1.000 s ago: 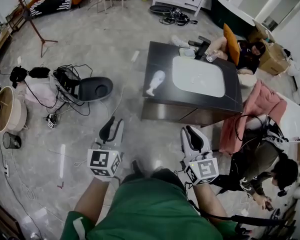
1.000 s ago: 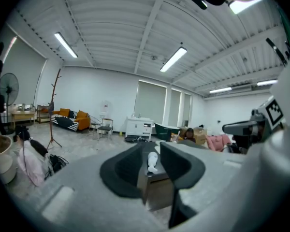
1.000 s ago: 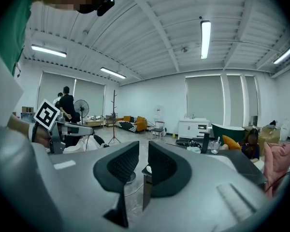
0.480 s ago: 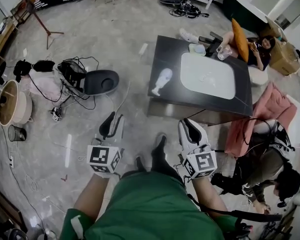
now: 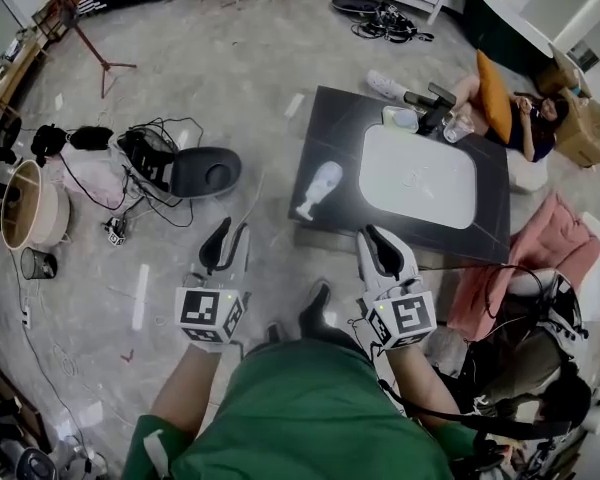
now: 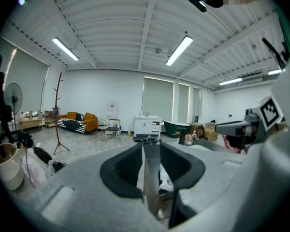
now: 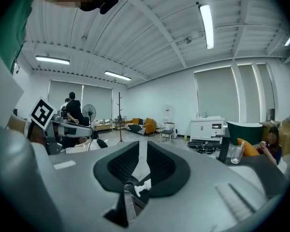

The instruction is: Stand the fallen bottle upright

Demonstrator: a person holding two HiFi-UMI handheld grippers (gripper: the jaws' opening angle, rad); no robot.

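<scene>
Fingers (image 7: 118, 166) apart, empty; bottle (image 5: 318, 186) fallen on table (image 5: 332, 128).

Ceiling strip lights (image 6: 180, 50) give me bright, even light, with soft shadows and pale glare streaks on the floor (image 5: 230, 68). I see fisheye bending and dark corners throughout. The left gripper (image 6: 151, 149) and right gripper (image 7: 142, 146) blur close up.

Head view: high, steeply down. Both gripper views: low, level, forward; all share bottle (image 5: 317, 188).
</scene>
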